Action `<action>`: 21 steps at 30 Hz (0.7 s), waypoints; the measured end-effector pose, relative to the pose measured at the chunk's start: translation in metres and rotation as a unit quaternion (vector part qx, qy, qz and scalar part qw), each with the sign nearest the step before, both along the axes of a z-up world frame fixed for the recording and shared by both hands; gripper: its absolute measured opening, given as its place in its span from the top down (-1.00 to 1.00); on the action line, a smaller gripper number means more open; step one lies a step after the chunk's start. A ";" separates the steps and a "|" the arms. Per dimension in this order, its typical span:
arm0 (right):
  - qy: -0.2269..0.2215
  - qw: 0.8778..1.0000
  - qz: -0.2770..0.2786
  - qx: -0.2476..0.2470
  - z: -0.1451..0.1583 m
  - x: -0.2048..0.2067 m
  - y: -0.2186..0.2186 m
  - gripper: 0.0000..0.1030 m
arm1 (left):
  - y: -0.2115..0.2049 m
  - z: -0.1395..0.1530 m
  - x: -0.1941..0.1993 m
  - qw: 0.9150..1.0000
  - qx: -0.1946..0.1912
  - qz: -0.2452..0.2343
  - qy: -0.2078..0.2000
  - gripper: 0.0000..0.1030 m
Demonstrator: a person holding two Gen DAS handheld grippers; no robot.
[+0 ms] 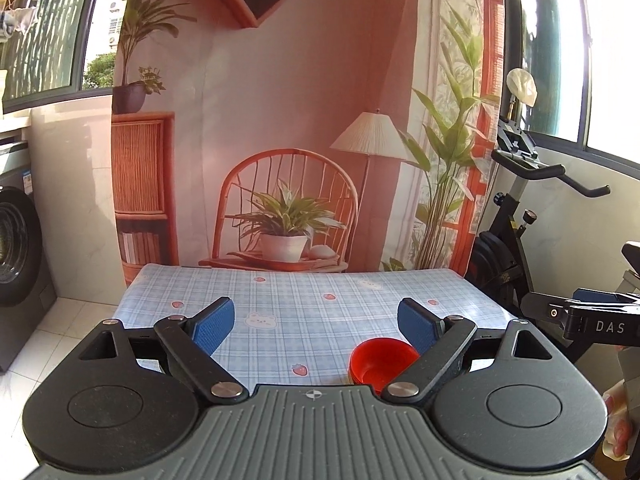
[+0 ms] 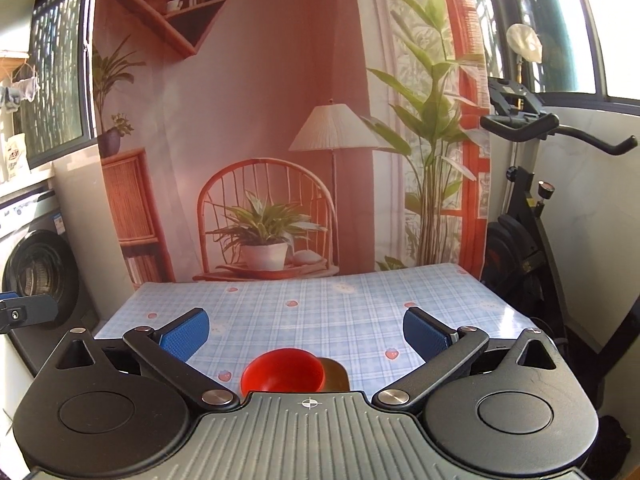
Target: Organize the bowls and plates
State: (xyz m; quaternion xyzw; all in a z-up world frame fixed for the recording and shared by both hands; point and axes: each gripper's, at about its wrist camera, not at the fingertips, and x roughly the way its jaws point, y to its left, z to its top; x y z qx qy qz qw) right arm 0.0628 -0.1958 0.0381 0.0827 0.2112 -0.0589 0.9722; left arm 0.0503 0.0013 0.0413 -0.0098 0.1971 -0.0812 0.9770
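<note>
Both your left gripper (image 1: 316,322) and right gripper (image 2: 306,332) hang spread wide and empty above the glossy red plastic bowl (image 2: 282,372) at lower centre of the right wrist view.

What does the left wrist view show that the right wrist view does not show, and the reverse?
Only the left wrist view shows the right gripper at its right edge and a hand below it. Only the right wrist view shows a brownish dish behind the red bowl, and part of the left gripper. Both show the red bowl, the checked tablecloth, the washing machine, and the exercise bike.
</note>
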 end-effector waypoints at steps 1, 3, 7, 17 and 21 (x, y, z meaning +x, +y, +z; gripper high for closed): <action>-0.001 1.000 0.001 -0.001 0.002 0.000 0.002 -0.99 | 0.000 0.000 -0.002 1.000 0.002 0.003 -0.001 -0.78; -0.002 1.000 0.003 -0.007 0.004 -0.003 0.006 -0.99 | 0.001 0.001 -0.003 1.000 0.002 0.007 -0.001 -0.80; -0.002 1.000 0.006 -0.011 0.008 -0.003 0.011 -0.99 | 0.003 0.003 -0.003 1.000 0.005 0.012 0.000 -0.80; -0.006 1.000 0.005 -0.008 0.011 -0.006 0.014 -0.99 | 0.002 0.005 -0.005 1.000 0.019 0.019 -0.005 -0.80; -0.006 1.000 0.005 -0.006 0.012 -0.008 0.014 -0.99 | 0.002 0.005 -0.006 1.000 0.021 0.017 -0.007 -0.80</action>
